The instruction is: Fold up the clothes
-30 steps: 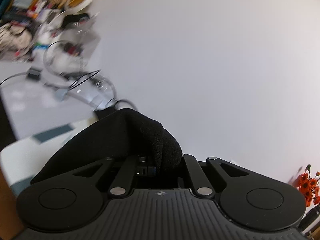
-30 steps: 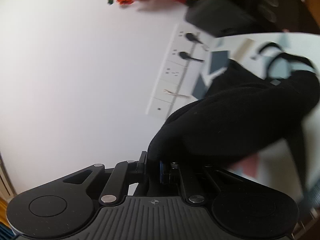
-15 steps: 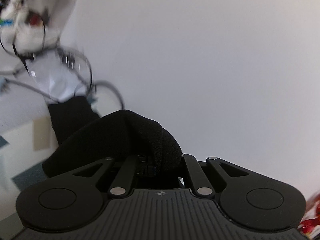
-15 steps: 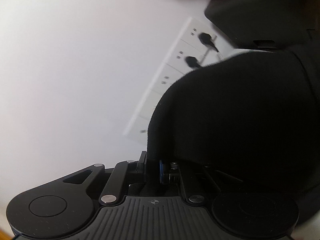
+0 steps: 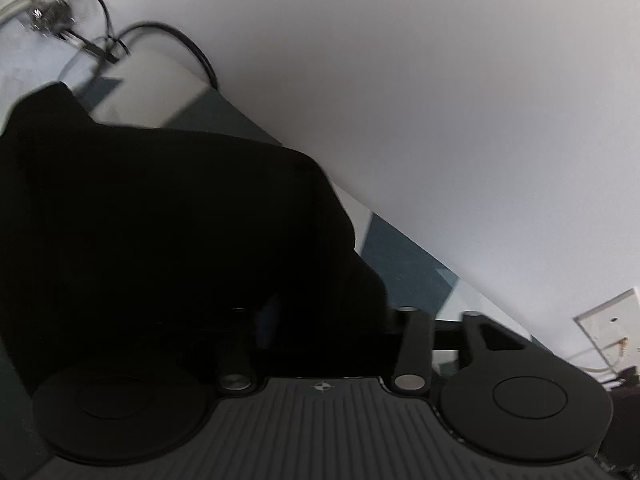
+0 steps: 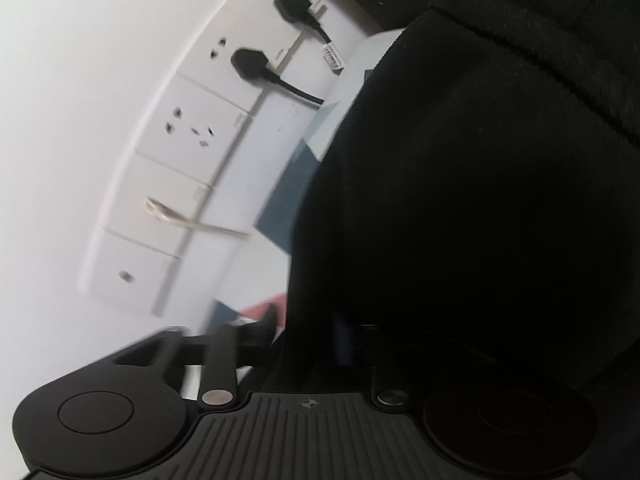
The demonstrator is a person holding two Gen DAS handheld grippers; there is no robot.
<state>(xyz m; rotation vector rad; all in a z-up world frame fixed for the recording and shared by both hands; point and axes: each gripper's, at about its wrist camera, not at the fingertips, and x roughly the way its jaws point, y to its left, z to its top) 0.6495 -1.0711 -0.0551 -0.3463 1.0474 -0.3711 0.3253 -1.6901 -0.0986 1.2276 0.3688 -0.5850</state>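
Observation:
A black knitted garment [image 5: 160, 220] fills the left half of the left wrist view and drapes over my left gripper [image 5: 316, 316], which is shut on its cloth; the fingertips are hidden under the fabric. In the right wrist view the same black garment [image 6: 480, 200] covers the right side of the picture, with a ribbed band near the top right. My right gripper [image 6: 320, 340] is shut on it, and the cloth buries its fingertips too.
A white wall [image 5: 440, 80] stands close ahead. A white socket strip [image 6: 192, 152] holds two black plugs [image 6: 252, 64]. A surface with white and teal patches [image 5: 404, 264] lies under the garment. Black cables [image 5: 168, 40] run at the far left.
Both grippers have swung down and toward the wall with the garment. The cloth now covers far more of each view, and the cluttered far left has dropped out of sight.

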